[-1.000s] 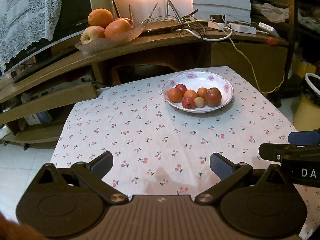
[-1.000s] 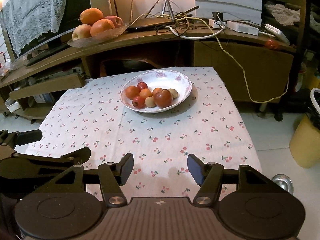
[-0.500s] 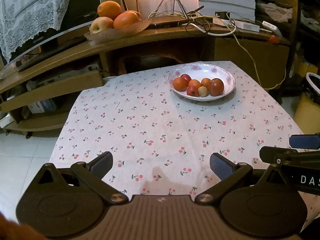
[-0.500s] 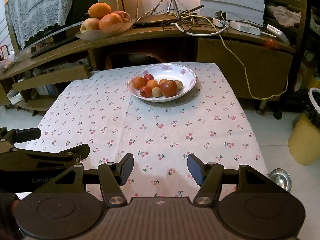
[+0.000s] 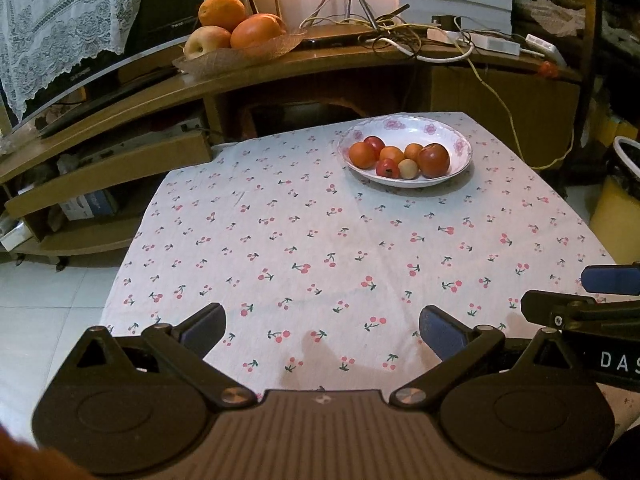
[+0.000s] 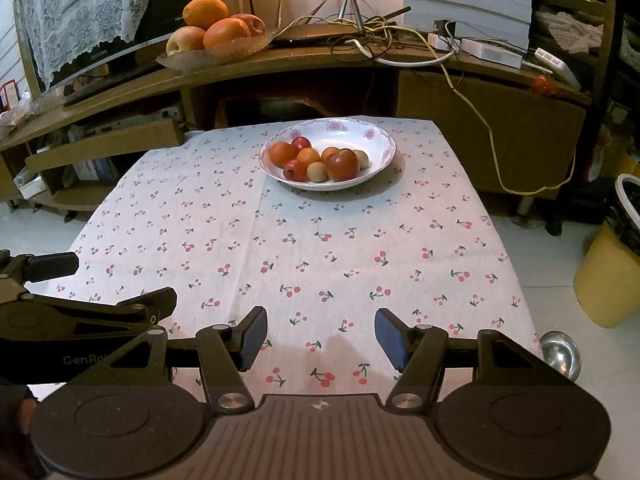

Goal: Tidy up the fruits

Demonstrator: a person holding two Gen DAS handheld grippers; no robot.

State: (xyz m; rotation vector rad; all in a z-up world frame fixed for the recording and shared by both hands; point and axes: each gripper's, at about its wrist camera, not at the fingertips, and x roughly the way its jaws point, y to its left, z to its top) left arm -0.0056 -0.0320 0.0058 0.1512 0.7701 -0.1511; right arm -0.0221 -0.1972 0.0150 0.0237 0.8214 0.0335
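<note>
I read "DAS" on right tongs point(image 5: 608, 292), "GenRo" on left tongs point(image 6: 100, 280) | both tongs parted, empty | fruit plate point(image 6: 384, 148) near desk point(image 6: 280, 240) far edge, well beyond tongs

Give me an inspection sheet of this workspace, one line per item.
Surface: table under cherry-print cloth.
Job's things: small fruits piled in white floral bowl at the far side.
Clutter: nothing seen on the cloth besides the bowl.
Grippers: left gripper and right gripper open, nothing between the fingers, over the near edge.
Cables: tangle on the wooden shelf; yellow cord hanging down.
Surroundings: fruit tray on shelf, yellow bin, tiled floor.
</note>
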